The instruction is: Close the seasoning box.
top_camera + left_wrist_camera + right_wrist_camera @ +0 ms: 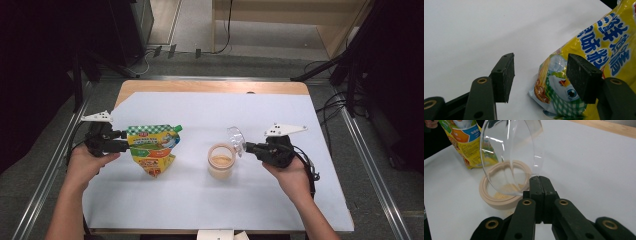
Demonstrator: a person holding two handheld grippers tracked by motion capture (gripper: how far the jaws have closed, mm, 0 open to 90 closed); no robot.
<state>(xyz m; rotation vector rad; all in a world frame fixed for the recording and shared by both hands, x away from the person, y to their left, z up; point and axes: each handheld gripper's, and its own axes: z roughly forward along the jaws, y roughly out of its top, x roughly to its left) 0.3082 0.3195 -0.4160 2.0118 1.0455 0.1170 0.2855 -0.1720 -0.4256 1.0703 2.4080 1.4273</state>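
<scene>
1. The left tool [121, 140] sits at the left of the counter [280, 200], held in the person's left hand [87, 162].
2. Its jaws stand apart. In the left gripper view one pad lies against the pouch [599, 50] and the other stands clear over the white counter [474, 30], so nothing is clamped.
3. The pouch [152, 147] is yellow with a green checked top. It stands tilted on the counter, left of centre, just beside the left tool.
4. The right tool [246, 147] is held in the right hand [290, 175] at the right of the counter.
5. Its jaws are pressed together on the edge of a clear lid [511, 157]. In the right gripper view the lid is held tilted, nearly upright, just above the jar [499, 200].
6. The jar [221, 161] is a beige round tub standing open at the middle of the counter, between pouch and right tool.
7. A little pale powder [504, 191] lies at the bottom of the jar.
8. In the high view the lid [235, 137] sits at the jar's upper right rim.
</scene>
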